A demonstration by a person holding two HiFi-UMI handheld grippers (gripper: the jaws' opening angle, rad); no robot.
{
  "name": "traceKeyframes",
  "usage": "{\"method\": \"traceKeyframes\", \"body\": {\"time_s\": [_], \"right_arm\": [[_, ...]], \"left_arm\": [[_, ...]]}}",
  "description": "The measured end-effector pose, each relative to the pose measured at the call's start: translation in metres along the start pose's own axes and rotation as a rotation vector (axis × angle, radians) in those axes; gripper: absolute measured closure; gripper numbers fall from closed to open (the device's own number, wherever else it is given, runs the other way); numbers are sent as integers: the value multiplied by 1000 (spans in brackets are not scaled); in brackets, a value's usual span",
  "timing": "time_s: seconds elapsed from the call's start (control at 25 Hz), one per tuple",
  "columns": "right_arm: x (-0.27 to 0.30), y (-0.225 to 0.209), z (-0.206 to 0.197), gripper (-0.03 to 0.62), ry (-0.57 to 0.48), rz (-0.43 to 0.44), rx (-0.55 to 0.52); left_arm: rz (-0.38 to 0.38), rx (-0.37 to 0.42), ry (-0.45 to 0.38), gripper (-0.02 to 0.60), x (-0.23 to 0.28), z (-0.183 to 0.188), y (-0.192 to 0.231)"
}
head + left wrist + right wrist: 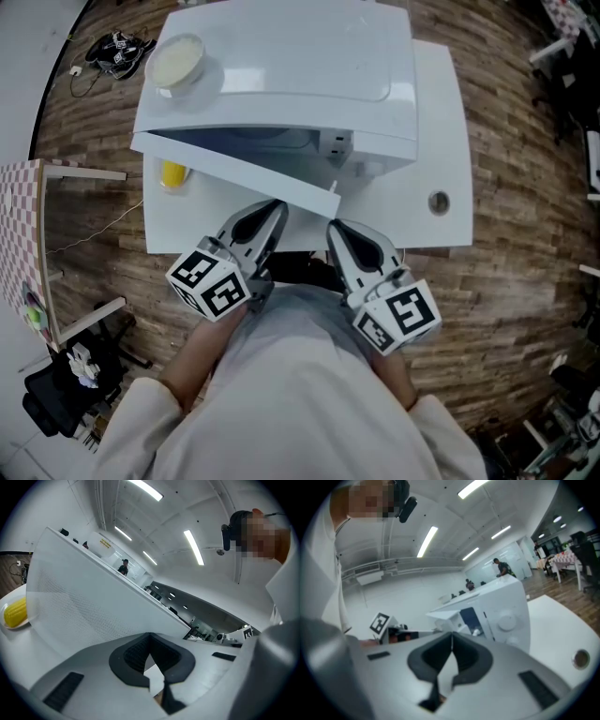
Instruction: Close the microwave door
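At the table's (442,112) front edge: left gripper (275,211) and right gripper (336,230), jaws closed together, holding nothing. Microwave (281,66) behind them, door (234,171) ajar.

White tabletop (448,122) carries the microwave (291,66); by its left front a yellow thing (172,173), possibly corn, half hidden; cable hole (438,201) at right.

The microwave (281,56) has a glossy, smooth white casing; its door (93,602) shows fine dotted mesh. The desk (441,141) under the microwave is smooth matt white, and the floor (525,234) around it is wood planks. The left hand-held gripper (150,639) is matt grey plastic with ribbed black pads (133,656).
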State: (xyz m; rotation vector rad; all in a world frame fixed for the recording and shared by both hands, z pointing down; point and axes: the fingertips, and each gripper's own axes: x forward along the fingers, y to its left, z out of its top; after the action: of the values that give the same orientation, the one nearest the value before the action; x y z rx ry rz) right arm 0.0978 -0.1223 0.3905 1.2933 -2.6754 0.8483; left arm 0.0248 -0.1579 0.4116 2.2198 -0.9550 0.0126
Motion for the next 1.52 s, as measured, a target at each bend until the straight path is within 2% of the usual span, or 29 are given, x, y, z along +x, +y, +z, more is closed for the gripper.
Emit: {"method": "traceKeyframes", "body": {"time_s": [0.52,0.92,1.52], "right_arm": [[11,-13,10,571,0,-19,16],[21,-20,17,571,-10,-49,39],[37,-28,30,571,-19,-58,8]], "left_arm": [[-22,-28,-2,569,14,11,1],[-40,-15,1,570,22,20,2],[-62,-19,-8,569,33,31,8]]}}
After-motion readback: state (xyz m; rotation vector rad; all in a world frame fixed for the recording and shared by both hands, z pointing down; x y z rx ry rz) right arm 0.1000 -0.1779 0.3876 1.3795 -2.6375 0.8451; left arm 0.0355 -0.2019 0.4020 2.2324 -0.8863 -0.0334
